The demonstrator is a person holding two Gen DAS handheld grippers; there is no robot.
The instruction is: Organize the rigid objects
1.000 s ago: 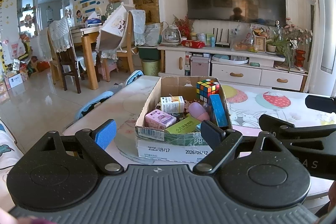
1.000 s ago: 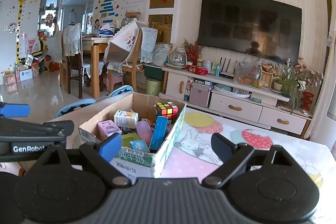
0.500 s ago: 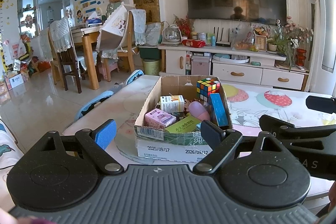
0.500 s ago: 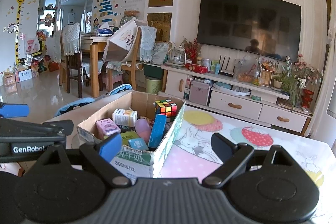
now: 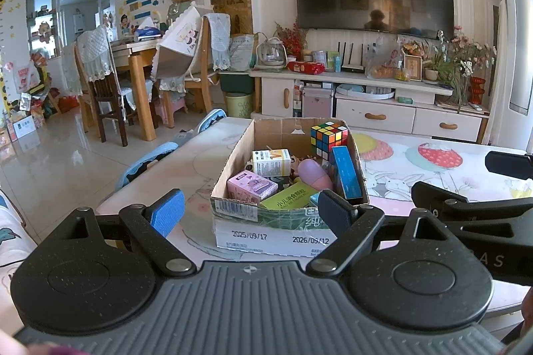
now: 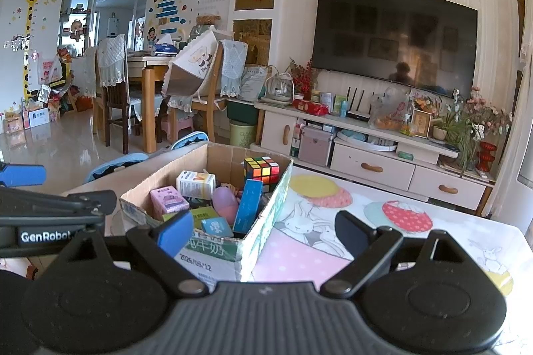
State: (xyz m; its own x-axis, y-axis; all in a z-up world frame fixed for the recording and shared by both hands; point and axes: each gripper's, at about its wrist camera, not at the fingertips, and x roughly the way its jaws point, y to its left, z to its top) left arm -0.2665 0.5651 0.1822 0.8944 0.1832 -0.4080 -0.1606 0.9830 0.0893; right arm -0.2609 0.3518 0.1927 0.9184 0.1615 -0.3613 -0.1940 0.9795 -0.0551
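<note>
An open cardboard box (image 5: pixel 276 233) (image 6: pixel 256 221) stands on the table, full of small rigid things: a colour cube (image 5: pixel 328 137) (image 6: pixel 261 170), a white carton (image 5: pixel 270 162), a pink box (image 5: pixel 251 186) (image 6: pixel 168 201), a purple egg shape (image 5: pixel 314 173) (image 6: pixel 225 200), an upright blue box (image 5: pixel 344 172) (image 6: pixel 248 205) and a green box (image 5: pixel 288 200). My left gripper (image 5: pixel 251 215) hovers open just in front of the box, nothing between its fingers. My right gripper (image 6: pixel 263 230) is open too, at the box's near right corner, empty.
The table wears a pale cloth with rabbits and fruit (image 6: pixel 349 221); its right part is bare cloth. Blue chair backs (image 5: pixel 146 162) line the table's left edge. Behind stand a white TV cabinet (image 6: pixel 369 165) and a dining table with chairs (image 5: pixel 133 82).
</note>
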